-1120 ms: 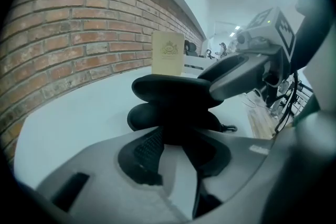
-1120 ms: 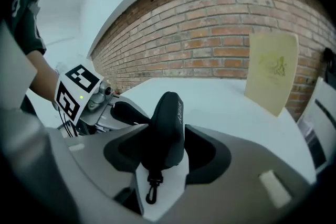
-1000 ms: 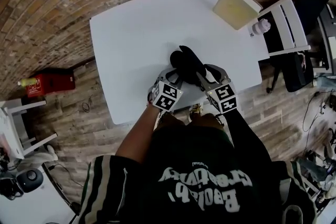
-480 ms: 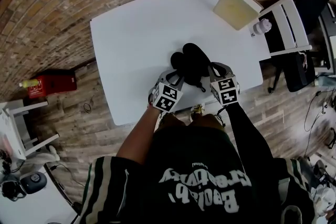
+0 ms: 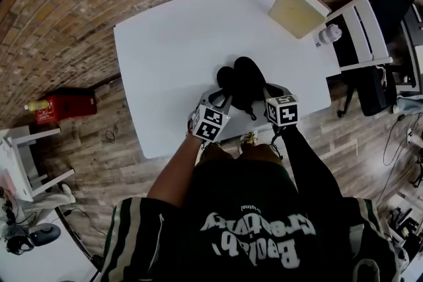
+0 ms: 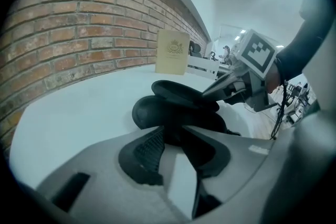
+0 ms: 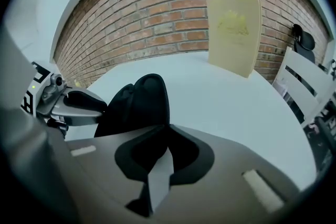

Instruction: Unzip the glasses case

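R gripper (image 7: 167, 131): jaws have just been closing and now pinch a thin black edge of the glasses case (image 7: 137, 105); zip pull or rim, cannot tell. L gripper (image 6: 176, 134) clamps the case's near end, w/ the case near the desk (image 5: 165, 43) front edge. Rec.: hold L as fixed anchor, draw R along the zip line w/ steady tension, no lift.

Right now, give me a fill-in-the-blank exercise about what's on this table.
The glasses case is ___ in colour.
It lies on a ___ table.
In the head view, the cream book stands at the table's far ___ corner.
The wall behind the table is built of ___.
Missing words: black; white; right; brick.
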The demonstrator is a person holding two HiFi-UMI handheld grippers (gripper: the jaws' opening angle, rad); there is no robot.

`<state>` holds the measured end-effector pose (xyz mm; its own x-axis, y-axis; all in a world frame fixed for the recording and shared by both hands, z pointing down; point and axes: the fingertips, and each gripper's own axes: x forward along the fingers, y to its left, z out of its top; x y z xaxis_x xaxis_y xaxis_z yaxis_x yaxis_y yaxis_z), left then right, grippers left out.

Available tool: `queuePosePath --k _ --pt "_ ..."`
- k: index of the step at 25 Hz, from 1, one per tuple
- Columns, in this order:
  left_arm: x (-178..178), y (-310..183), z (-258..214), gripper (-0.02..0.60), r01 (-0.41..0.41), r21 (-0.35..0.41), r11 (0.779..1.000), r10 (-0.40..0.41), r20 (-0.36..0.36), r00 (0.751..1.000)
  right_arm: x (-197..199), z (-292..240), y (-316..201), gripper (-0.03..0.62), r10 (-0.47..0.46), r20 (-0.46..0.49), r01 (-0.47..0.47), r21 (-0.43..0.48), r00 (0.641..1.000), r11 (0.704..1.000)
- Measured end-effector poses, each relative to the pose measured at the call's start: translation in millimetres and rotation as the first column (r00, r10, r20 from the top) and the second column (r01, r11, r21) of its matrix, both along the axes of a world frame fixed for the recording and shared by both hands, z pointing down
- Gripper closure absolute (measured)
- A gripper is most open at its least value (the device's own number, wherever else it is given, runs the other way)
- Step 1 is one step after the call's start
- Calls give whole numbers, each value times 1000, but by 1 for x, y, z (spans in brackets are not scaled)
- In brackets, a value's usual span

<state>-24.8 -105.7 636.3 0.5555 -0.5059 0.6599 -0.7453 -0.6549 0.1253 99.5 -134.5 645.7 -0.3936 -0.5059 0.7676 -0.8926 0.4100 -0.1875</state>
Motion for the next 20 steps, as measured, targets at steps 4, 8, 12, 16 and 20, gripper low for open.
queuePosePath --k 4,8,12,16,20 --pt "1 1 -1 469 -8 5 1000 8 11 1000 0 -2 1 554 46 36 -46 1 998 999" --pt "6 2 -6 445 -26 37 999 26 15 1000 -3 -15 1 509 63 63 -66 47 996 997" --pt "10 1 -14 425 -37 74 997 36 14 999 -5 -35 -1 484 81 90 -92 118 993 989" --pt "8 -3 -27 419 -45 112 993 44 7 999 -11 -63 -3 480 46 67 -59 212 997 975" --pt "0 -16 -52 419 -35 170 985 37 -9 999 -16 -99 -9 482 22 33 -31 322 999 946"
